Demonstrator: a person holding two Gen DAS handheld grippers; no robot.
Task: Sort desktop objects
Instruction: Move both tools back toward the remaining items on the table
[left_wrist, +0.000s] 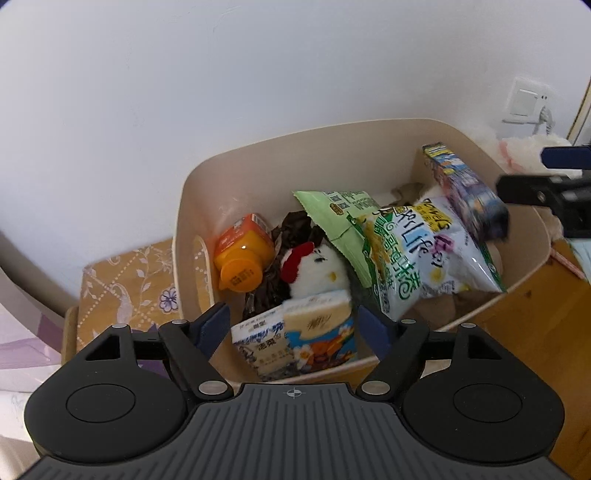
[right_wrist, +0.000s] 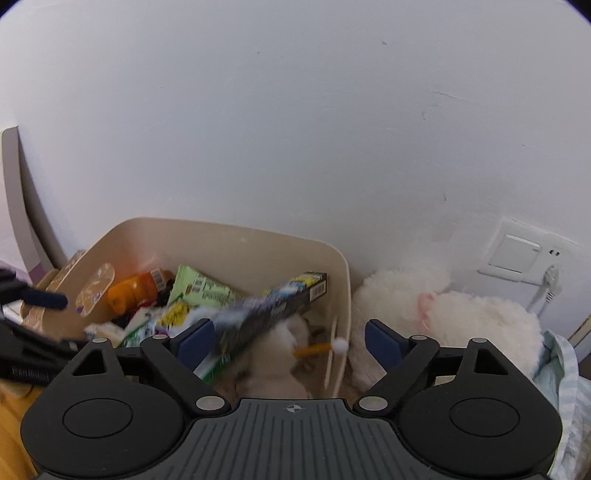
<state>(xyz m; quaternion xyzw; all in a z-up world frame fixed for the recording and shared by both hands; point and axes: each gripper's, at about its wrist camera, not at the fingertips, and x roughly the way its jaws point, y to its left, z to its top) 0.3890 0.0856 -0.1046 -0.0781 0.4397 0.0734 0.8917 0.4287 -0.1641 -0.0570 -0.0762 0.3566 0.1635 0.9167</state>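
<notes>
Left wrist view: left gripper (left_wrist: 291, 328) jaws wide apart, nothing pinched; tissue packs (left_wrist: 295, 338) sit right between and just ahead of the pads, inside the near edge of the bin (left_wrist: 258, 155), apart from both pads. Orange bottle (left_wrist: 242, 254) lies ahead-left, cap toward the camera; plush (left_wrist: 317, 269) dead ahead; snack bag (left_wrist: 413, 251) ahead-right. Long box (left_wrist: 467, 186) leans at the bin's far right, long axis running away toward the back wall; right gripper (left_wrist: 535, 177) is beside it, so the right hand is the nearer. Right wrist view: right gripper (right_wrist: 290, 341) jaws apart, holding nothing; box (right_wrist: 266, 314) blurred, slanting from just by the left pad up to the far rim, looks released into the bin (right_wrist: 343, 295). White fluffy plush (right_wrist: 461, 321) lies outside the bin, ahead-right, likely the next pick.
</notes>
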